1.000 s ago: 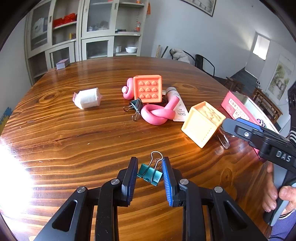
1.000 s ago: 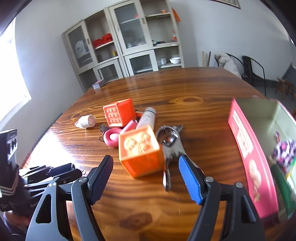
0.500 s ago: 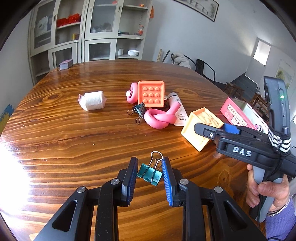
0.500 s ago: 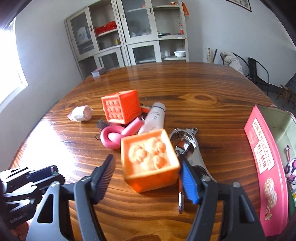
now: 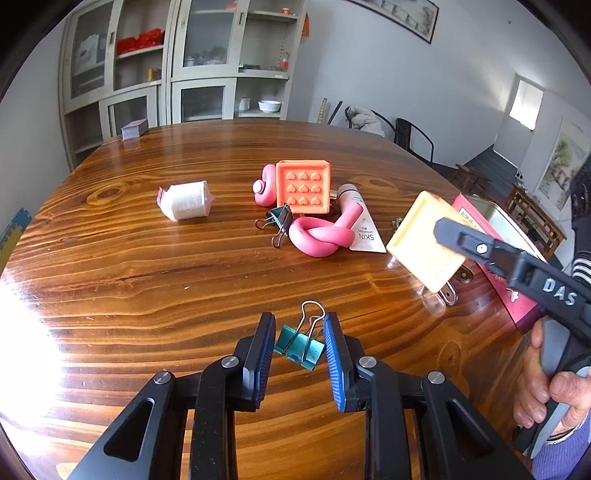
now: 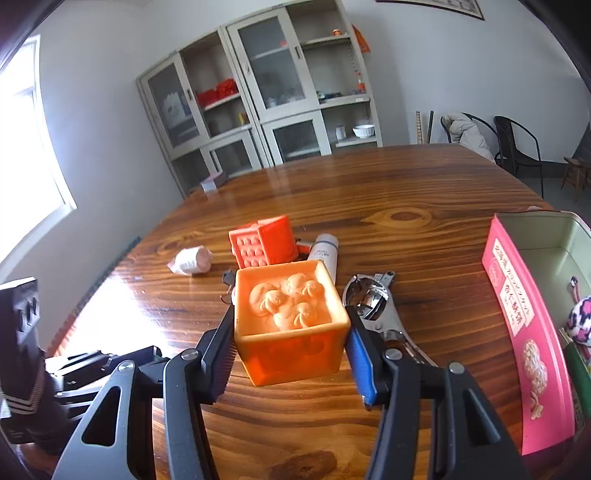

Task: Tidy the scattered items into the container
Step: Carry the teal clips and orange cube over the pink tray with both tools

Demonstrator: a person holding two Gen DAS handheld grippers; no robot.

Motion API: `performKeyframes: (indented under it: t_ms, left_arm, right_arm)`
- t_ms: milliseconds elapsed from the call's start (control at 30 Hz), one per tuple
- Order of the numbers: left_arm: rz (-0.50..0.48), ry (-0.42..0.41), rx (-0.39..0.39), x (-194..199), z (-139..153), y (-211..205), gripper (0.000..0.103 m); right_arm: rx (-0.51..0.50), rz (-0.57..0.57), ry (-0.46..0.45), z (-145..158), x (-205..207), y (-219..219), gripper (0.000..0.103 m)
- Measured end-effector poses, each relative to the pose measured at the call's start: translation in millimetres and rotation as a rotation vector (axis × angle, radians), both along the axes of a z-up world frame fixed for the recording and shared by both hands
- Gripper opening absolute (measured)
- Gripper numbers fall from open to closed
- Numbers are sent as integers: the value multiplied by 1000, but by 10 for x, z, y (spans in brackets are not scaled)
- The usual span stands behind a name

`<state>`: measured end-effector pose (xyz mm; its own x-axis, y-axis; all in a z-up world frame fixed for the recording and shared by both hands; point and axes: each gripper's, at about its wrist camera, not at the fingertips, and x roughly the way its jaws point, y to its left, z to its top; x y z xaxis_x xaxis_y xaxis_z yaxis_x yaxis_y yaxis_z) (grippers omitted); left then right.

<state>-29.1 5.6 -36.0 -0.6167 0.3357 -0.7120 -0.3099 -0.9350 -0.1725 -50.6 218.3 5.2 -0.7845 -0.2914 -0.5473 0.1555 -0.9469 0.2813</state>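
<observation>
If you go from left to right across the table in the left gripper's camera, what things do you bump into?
White wrapped roll → green binder clip between the left gripper's pads → yellow-orange cube in the right gripper, whose jaws are closing on it → pink tin.

this looks to me like a plain office or meeting room. i'm working at a big round wooden table (image 5: 184, 280) with white walls around. at the far side stands a grey metal cabinet (image 6: 266, 107) with glass doors, holding red boxes, a bowl and bottles. black metal chairs (image 6: 517, 147) sit far right, one draped with a jacket, and a framed picture (image 5: 399, 14) hangs high on the wall.
</observation>
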Motion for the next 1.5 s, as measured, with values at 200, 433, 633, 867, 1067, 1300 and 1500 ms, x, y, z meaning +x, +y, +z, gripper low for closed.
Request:
performKeyframes:
  t_ms: [200, 433, 633, 867, 1067, 1300, 1500]
  left_arm:
    - [0, -12, 28, 19, 0, 112, 28]
    - [-59, -20, 35, 79, 0, 438, 28]
    - [-66, -37, 56, 89, 6, 574, 28]
    - [-69, -38, 53, 101, 54, 733, 28]
    - [-100, -26, 48, 119, 128, 941, 28]
    - [-121, -15, 27, 73, 215, 1149, 28]
    - [-182, 24, 10, 70, 404, 1468, 28]
  right_arm:
    - [-49, -56, 47, 93, 115, 186, 58]
    - [-64, -151, 92, 218, 305, 582, 58]
    - [-49, -280, 123, 362, 423, 1054, 58]
    - [-26, -392, 109, 457, 444, 1466, 58]
    - [13, -432, 55, 426, 281, 1751, 59]
    - [-1, -467, 51, 331, 337, 1968, 66]
    - [-69, -501, 66, 206, 542, 2082, 66]
